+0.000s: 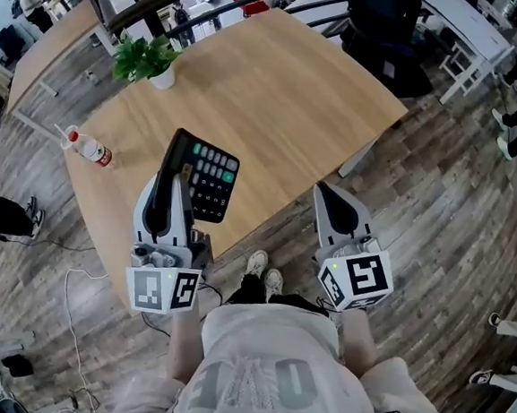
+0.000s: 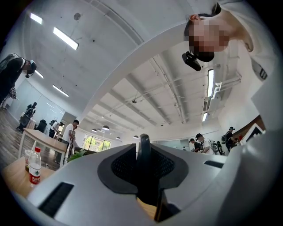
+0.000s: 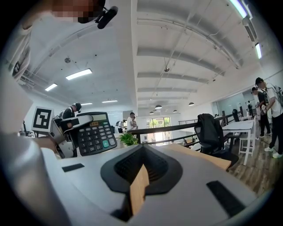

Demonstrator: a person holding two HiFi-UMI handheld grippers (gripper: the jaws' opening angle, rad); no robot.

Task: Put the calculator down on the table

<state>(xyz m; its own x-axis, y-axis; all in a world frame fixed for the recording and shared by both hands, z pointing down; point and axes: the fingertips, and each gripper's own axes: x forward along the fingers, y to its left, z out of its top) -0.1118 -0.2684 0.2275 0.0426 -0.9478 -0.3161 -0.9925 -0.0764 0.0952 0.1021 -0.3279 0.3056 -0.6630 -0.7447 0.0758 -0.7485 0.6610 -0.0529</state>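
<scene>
A black calculator (image 1: 209,179) with grey keys and one green key hangs tilted over the near part of the wooden table (image 1: 276,104). My left gripper (image 1: 170,174) is shut on its left edge. In the left gripper view only a thin dark edge of the calculator (image 2: 143,154) shows, between the pads. In the right gripper view, the calculator (image 3: 93,132) faces the camera, with the left gripper (image 3: 66,126) on its side. My right gripper (image 1: 324,194) sits by the table's near right edge, shut with nothing in it. Its tips (image 3: 140,152) point level over the tabletop.
A potted plant (image 1: 148,57) stands at the table's far left corner, and a plastic bottle (image 1: 88,148) with a red label lies near the left edge. A black office chair (image 1: 382,32) is beyond the far right corner. Other tables and people stand further off.
</scene>
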